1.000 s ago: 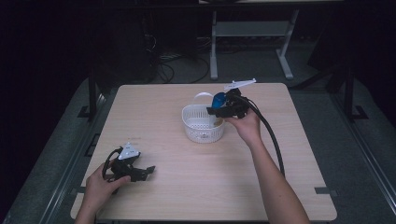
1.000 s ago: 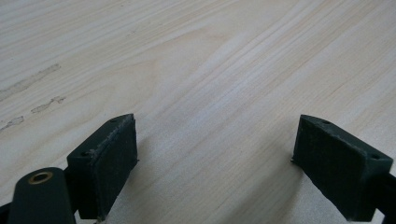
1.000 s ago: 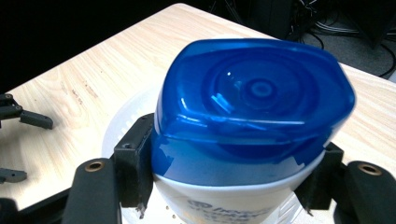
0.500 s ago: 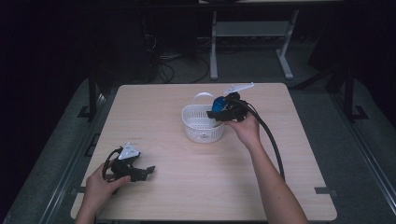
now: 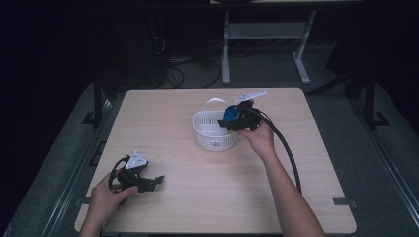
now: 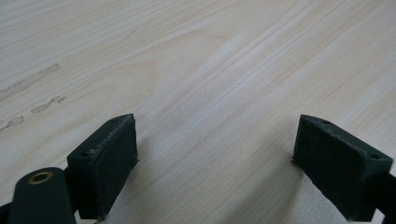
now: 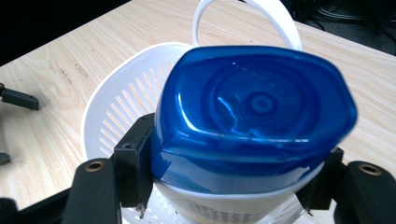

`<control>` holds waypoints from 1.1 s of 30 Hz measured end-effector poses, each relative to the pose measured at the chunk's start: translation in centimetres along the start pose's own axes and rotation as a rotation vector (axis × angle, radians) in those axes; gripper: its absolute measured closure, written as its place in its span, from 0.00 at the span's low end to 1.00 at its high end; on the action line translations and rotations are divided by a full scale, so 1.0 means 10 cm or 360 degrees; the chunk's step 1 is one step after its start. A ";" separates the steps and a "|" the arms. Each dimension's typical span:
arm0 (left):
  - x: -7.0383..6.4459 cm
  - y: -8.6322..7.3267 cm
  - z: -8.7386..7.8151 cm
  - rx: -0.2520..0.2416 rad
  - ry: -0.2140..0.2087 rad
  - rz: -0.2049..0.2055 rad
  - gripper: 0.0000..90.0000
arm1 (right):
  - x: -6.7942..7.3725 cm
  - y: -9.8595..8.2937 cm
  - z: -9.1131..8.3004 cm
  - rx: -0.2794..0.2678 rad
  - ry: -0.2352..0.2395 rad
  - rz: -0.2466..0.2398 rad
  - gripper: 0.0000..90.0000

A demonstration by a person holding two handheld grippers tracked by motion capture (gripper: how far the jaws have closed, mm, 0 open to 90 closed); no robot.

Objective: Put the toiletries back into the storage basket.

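Observation:
My right gripper (image 5: 231,120) is shut on a white bottle with a blue cap (image 7: 247,116), held cap-forward just over the right rim of a white slotted basket (image 5: 211,132). In the right gripper view the blue cap (image 7: 252,105) hides most of the bottle, and the basket (image 7: 121,105) with its raised handle (image 7: 275,18) lies beneath and behind it. My left gripper (image 5: 150,182) rests near the table's front left, open, its two black pads (image 6: 109,154) wide apart over bare wood.
The light wooden table (image 5: 173,108) is bare around the basket. A black cable (image 5: 286,148) trails from the right gripper along the forearm. Beyond the far edge stand a white frame (image 5: 262,39) and floor cables in the dark.
The right gripper has carried the bottle slightly left and down, closer over the basket's rim. The left gripper has stayed still.

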State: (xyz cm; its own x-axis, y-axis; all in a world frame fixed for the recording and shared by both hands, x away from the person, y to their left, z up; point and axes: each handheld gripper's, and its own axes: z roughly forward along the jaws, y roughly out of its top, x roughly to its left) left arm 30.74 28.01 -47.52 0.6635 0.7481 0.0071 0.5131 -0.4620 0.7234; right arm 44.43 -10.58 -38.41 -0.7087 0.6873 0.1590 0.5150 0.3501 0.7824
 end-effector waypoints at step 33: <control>0.00 0.00 0.00 0.0003 -0.0001 0.0000 0.15 | 0.03 0.04 -0.17 -0.0006 0.0007 0.0005 0.00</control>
State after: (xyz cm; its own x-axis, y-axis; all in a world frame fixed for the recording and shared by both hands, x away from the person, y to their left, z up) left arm 30.74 28.00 -47.51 0.6639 0.7477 0.0067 0.5141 -0.4629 0.7221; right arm 43.62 -11.28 -37.04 -0.7094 0.6854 0.1641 0.5152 0.3454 0.7844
